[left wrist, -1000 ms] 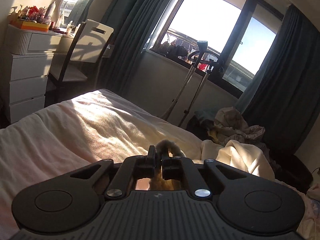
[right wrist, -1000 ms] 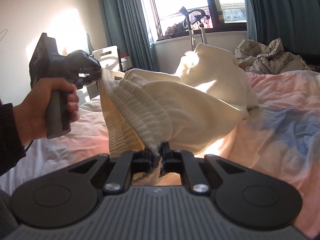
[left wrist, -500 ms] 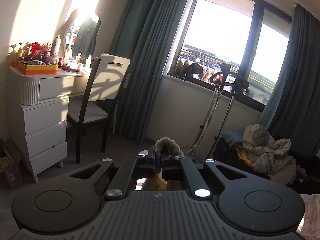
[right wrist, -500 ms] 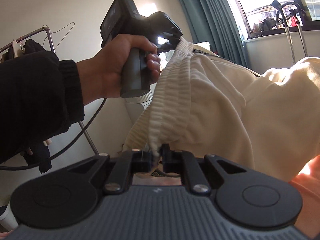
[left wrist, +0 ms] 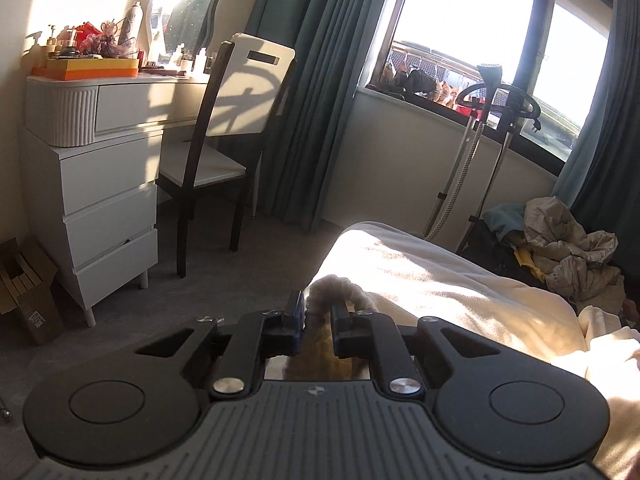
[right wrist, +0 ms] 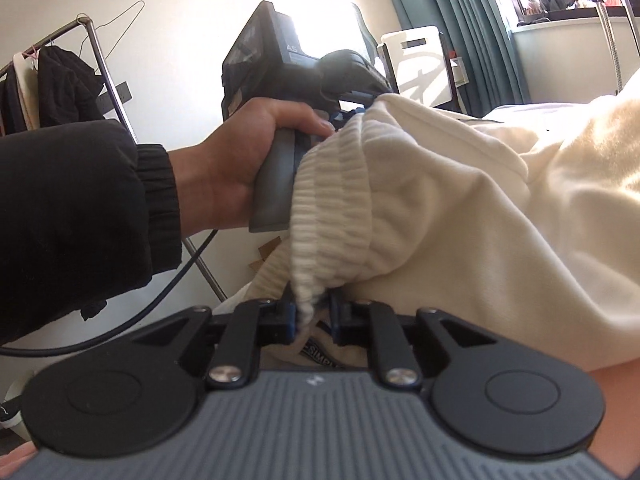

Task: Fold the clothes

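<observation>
A cream garment [right wrist: 480,208] with a ribbed hem [right wrist: 332,200] hangs stretched between my two grippers over the bed [left wrist: 440,280]. My right gripper [right wrist: 312,314] has its jaws opening; the hem's edge sits loosely between them, with a gap on the right side. My left gripper [left wrist: 318,314] is also opening, and a fuzzy fold of the same cloth [left wrist: 336,290] rests between and over its fingers. In the right wrist view a hand in a black sleeve grasps the left gripper's grey handle [right wrist: 276,184]; the cloth hides its tips.
A white dresser [left wrist: 100,200] and a chair [left wrist: 224,120] stand left of the bed. A garment steamer [left wrist: 484,140] is by the window, with a pile of clothes [left wrist: 568,248] on the right. A clothes rack [right wrist: 60,80] stands behind the hand.
Both grippers were shut on the cloth and now have their jaws parted. Both have swung left with the garment, and the left gripper has come down to the bed's corner.
</observation>
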A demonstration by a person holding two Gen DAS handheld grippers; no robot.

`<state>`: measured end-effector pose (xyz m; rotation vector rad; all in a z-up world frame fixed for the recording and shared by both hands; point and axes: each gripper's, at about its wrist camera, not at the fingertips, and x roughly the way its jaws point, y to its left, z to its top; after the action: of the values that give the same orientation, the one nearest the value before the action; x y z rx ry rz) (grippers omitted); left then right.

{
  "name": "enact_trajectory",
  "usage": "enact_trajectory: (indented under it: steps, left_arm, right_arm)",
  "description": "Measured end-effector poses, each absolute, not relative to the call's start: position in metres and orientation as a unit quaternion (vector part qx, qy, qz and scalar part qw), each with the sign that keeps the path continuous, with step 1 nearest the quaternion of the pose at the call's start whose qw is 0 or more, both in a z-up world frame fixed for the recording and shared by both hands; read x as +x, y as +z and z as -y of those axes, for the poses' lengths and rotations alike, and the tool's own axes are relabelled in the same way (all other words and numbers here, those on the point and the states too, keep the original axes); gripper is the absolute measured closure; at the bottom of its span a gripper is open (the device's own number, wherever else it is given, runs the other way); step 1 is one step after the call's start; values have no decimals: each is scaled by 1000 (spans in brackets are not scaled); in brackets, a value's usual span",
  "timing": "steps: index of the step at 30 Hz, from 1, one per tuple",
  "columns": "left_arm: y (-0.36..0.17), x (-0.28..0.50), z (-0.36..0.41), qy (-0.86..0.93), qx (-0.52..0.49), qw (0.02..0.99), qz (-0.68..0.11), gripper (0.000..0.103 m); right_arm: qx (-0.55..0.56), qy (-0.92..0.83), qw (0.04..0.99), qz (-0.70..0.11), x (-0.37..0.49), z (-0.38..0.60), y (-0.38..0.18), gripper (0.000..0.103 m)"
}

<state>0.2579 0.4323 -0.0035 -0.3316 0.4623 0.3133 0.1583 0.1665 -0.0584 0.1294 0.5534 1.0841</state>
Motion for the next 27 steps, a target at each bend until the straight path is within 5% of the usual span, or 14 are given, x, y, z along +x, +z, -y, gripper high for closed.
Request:
enact_trajectory:
  steps: [2, 4, 13, 27]
  left_arm:
    - [0, 241, -430, 183, -153, 944, -227, 34]
    - [5, 220, -426, 201, -140, 944, -219, 22]
    - [53, 121, -356, 215, -93, 953, -192, 20]
    - [96, 45, -108, 76, -60, 983, -157, 20]
  right_arm:
    - [53, 507, 821, -256, 153, -160, -51, 60]
    - [43, 500, 828, -250, 146, -150, -43, 50]
    - [29, 433, 874, -217, 111, -45, 9, 49]
    - [38, 280, 946, -162, 55, 162, 37, 49]
